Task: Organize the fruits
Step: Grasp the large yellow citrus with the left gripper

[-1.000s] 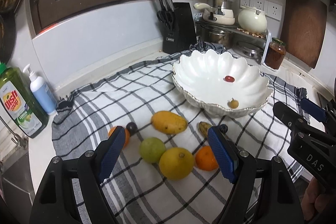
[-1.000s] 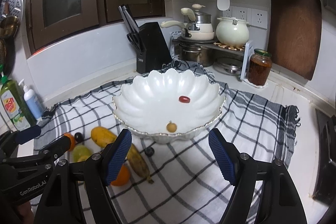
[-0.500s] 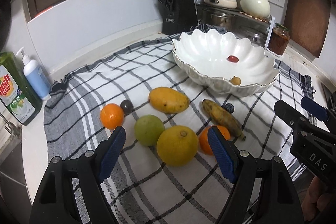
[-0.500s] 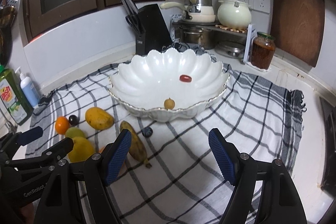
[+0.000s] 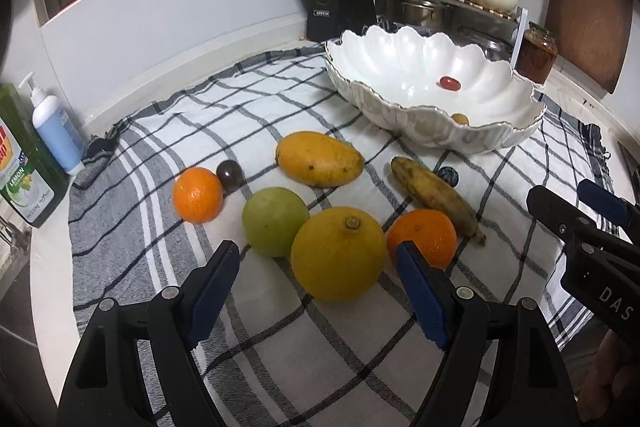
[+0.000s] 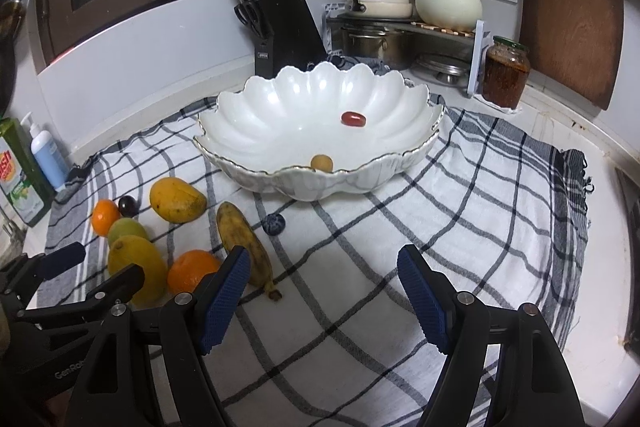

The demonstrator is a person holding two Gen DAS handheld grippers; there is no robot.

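Between the spread fingers of the left gripper (image 5: 318, 269), nothing held; big yellow citrus (image 5: 338, 253) sits just ahead, a green fruit (image 5: 275, 221) and an orange (image 5: 424, 237) touching it. Right gripper (image 6: 324, 277) fingers also spread, empty, over checked cloth (image 6: 480, 227); "DAS" printed on its body in the left view. White scalloped bowl (image 6: 320, 115) beyond holds a red tomato (image 6: 353, 118) and a small yellow fruit (image 6: 322, 162). Banana (image 6: 244, 241), mango (image 6: 177, 199) lie before the bowl. Far from the bowl, the green bottle (image 5: 24, 179) reads "LEMON".
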